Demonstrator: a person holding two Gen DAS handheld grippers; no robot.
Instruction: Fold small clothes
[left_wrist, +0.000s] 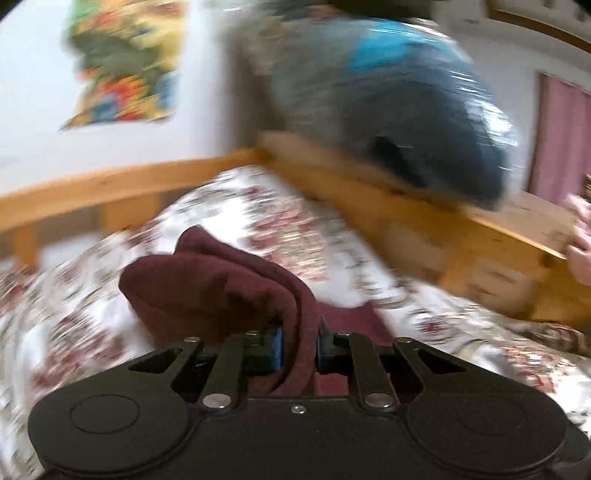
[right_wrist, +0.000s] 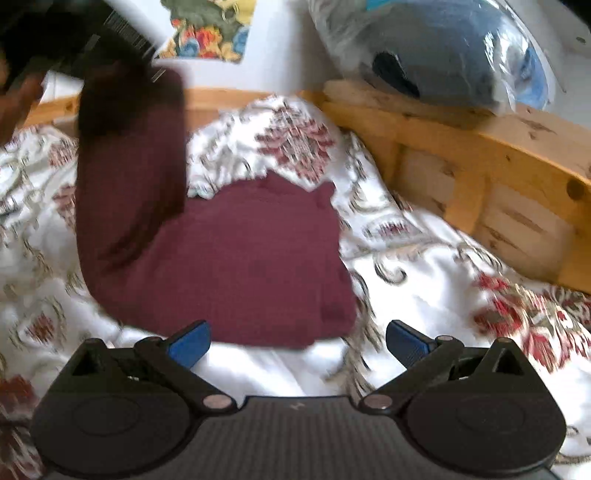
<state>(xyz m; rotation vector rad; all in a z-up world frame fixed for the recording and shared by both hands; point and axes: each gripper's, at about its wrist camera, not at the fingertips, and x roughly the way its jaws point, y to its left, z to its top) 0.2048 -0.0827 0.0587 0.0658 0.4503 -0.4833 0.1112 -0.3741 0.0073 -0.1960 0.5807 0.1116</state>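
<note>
My left tool (left_wrist: 299, 345) is clamped on a bunched fold of the maroon knit garment (left_wrist: 221, 288), the cloth pinched between its blue pads (left_wrist: 275, 349) and lifted off the bed. From my right wrist view, that raised part is a sleeve (right_wrist: 129, 166) standing up at the left side of the garment (right_wrist: 251, 266), topped by the dark shape of my left tool (right_wrist: 74, 40) near the upper left corner. The rest of the garment lies flat on the floral bedspread (right_wrist: 424, 266), just ahead of my right tool (right_wrist: 297, 343), whose fingers stand wide apart with nothing between them, above the white cloth near the garment's front edge. Along the right runs the wooden bed frame (right_wrist: 480, 147), and on its top ledge rests a dark blue bundle in clear plastic (right_wrist: 443, 55). A colourful picture (right_wrist: 210, 29) hangs on the wall behind.
</note>
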